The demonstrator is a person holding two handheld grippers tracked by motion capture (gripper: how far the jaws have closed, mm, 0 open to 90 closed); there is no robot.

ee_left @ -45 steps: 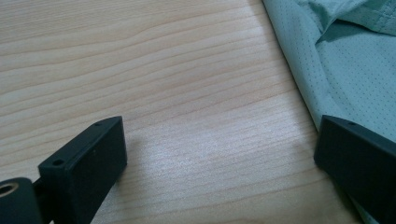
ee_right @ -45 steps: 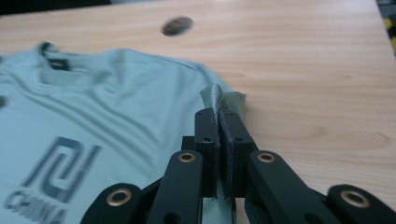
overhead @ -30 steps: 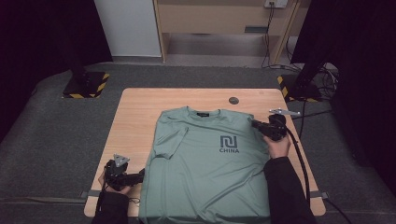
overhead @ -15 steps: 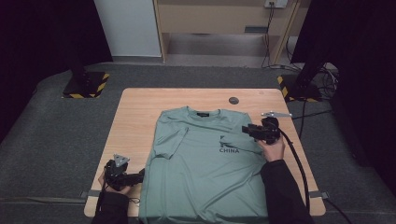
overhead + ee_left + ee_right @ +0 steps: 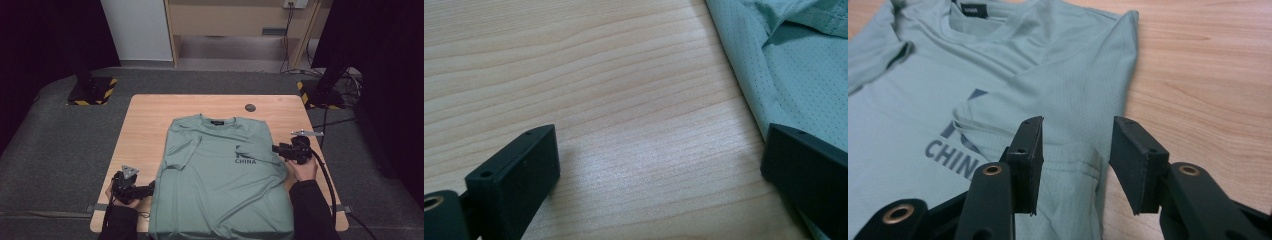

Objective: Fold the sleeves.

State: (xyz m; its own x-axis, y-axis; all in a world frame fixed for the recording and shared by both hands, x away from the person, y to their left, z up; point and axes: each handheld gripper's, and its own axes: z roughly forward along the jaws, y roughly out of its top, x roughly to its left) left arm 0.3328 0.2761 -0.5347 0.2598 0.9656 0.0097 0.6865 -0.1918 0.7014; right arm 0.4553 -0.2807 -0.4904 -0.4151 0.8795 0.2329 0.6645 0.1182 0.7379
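A pale green T-shirt (image 5: 220, 180) with a dark "CHINA" print lies flat, front up, on the wooden table (image 5: 150, 120). Its right sleeve (image 5: 998, 125) is folded inward over part of the print. My right gripper (image 5: 276, 148) hovers at the shirt's right edge; its jaws (image 5: 1075, 150) have just been opening and stand apart over the fabric without pinching it. My left gripper (image 5: 150, 189) rests near the front left corner. Its jaws (image 5: 659, 165) are open wide on bare wood, the right one at the edge of the shirt (image 5: 804, 75).
A small dark disc (image 5: 250, 107) lies on the table beyond the collar. Two black stands with striped bases (image 5: 92, 90) (image 5: 322, 92) are on the grey floor past the far corners. Bare wood runs left of the shirt and along the far edge.
The right gripper went left over the shirt, opened its jaws, then drew back to the right edge and lower. The left gripper stayed put.
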